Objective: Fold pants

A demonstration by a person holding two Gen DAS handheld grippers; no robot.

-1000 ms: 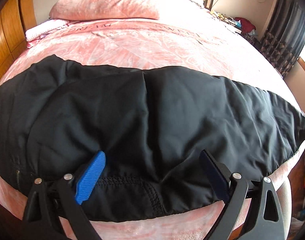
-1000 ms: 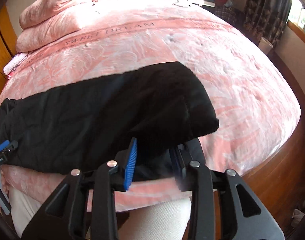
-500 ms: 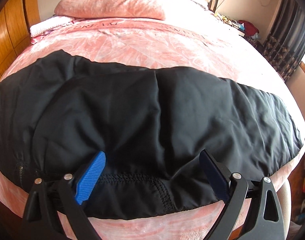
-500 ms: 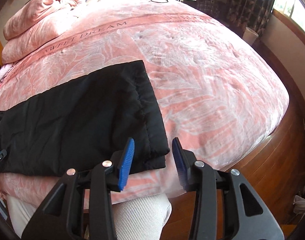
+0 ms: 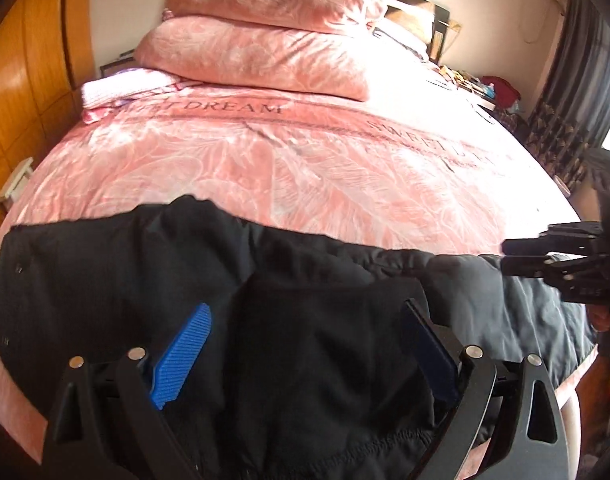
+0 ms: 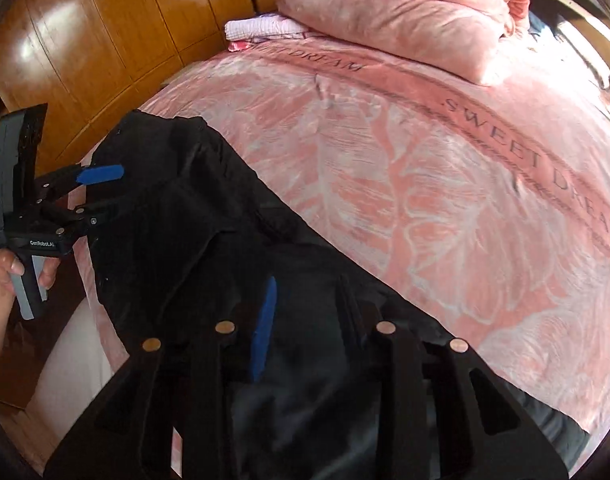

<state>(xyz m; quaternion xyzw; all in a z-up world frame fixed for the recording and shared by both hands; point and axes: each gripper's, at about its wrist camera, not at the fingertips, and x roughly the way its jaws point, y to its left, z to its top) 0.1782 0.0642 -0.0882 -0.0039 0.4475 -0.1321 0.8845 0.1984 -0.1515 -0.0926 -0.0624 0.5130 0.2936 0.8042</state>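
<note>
Black pants (image 5: 313,292) lie along the near edge of the pink bed, a layer folded over on top (image 6: 193,216). My left gripper (image 5: 305,320) is wide open over the pants, its blue pads on either side of the dark fabric; it also shows in the right wrist view (image 6: 105,192), held by a hand. My right gripper (image 6: 305,300) is open with a narrower gap, low over the pants. It shows in the left wrist view (image 5: 509,256) at the right, over the grey-lit end of the pants.
The pink bedspread (image 5: 305,160) reads SWEET DREAM. Two pink pillows (image 5: 265,44) are stacked at the head. A folded white cloth (image 5: 121,88) lies beside them. A wooden wardrobe (image 6: 105,32) stands on the left. Dark curtains (image 5: 577,80) hang at the right.
My right gripper let go of the pant-leg end and swung left over the pants, now facing the wardrobe. The pants look shorter, one layer folded over. My left gripper tilted up, still open.
</note>
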